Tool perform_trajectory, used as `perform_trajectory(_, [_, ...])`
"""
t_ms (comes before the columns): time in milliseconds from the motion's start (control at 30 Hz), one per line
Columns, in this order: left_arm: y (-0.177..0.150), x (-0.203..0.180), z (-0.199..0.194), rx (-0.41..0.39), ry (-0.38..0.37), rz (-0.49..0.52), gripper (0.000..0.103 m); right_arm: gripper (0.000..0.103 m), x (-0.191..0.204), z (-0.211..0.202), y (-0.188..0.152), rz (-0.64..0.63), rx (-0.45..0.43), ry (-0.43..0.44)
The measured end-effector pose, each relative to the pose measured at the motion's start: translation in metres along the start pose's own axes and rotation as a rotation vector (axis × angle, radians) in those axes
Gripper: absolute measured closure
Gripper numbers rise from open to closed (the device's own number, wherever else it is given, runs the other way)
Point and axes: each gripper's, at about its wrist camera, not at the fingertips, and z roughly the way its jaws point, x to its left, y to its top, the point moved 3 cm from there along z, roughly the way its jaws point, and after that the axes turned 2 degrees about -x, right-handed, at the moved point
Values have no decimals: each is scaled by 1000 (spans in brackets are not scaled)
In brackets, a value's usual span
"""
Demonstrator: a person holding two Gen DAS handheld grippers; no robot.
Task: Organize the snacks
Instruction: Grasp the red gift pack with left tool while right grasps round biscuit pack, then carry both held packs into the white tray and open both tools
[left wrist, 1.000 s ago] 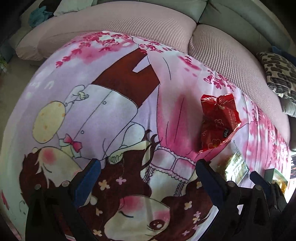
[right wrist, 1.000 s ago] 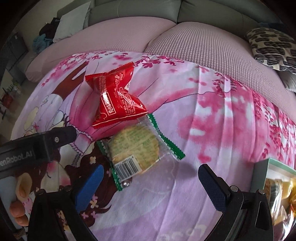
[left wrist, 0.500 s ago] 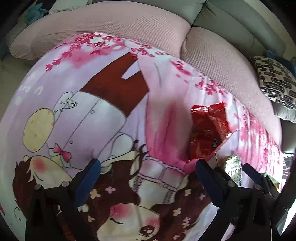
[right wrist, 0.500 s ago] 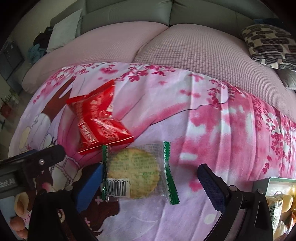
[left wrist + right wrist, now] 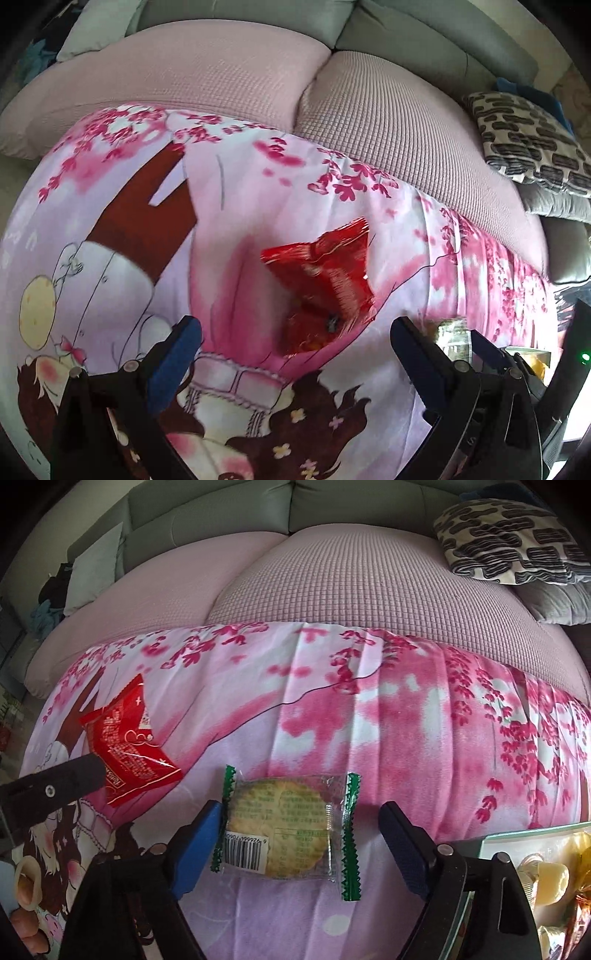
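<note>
A red snack packet (image 5: 325, 284) lies on the pink printed cloth (image 5: 229, 206), just ahead of my open left gripper (image 5: 291, 343). It also shows at the left of the right wrist view (image 5: 125, 738). A clear green-edged cookie packet (image 5: 284, 830) lies between the open fingers of my right gripper (image 5: 301, 829), whose left pad (image 5: 203, 834) touches the wrapper's edge. The left gripper's arm (image 5: 51, 786) shows at the left of the right wrist view.
A box (image 5: 480, 843) with several wrapped snacks stands at the lower right. Pink sofa cushions (image 5: 332, 579) rise behind the cloth, with a patterned pillow (image 5: 506, 542) at the far right and a grey pillow (image 5: 96, 568) at the far left.
My right gripper has moved in around the cookie packet, which now lies between its fingers. My left gripper has swung right, bringing the red packet in front of its open fingers.
</note>
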Motion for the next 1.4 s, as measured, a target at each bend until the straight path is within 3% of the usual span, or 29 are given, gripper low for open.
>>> perform_trajectory(267, [8, -7, 14, 9, 1, -33, 2, 35, -11, -5, 0, 27, -10, 4])
perform_trajectory(333, [10, -9, 15, 4, -2, -29, 9, 38, -12, -8, -2, 27, -12, 1])
perform_trajectory(400, [10, -10, 16, 7, -9, -29, 32, 41, -12, -8, -2, 29, -14, -5])
perform_trajectory(533, [8, -12, 18, 10, -49, -45, 53, 42, -12, -12, -4, 32, -17, -10])
perform_trajectory(1100, [-26, 3, -27, -38, -74, -155, 56, 44, -5, -49, -21, 29, -38, 6])
perform_trajectory(1400, [-41, -3, -54, -62, -56, -152, 56, 44, 1, -82, -41, 48, -58, 18])
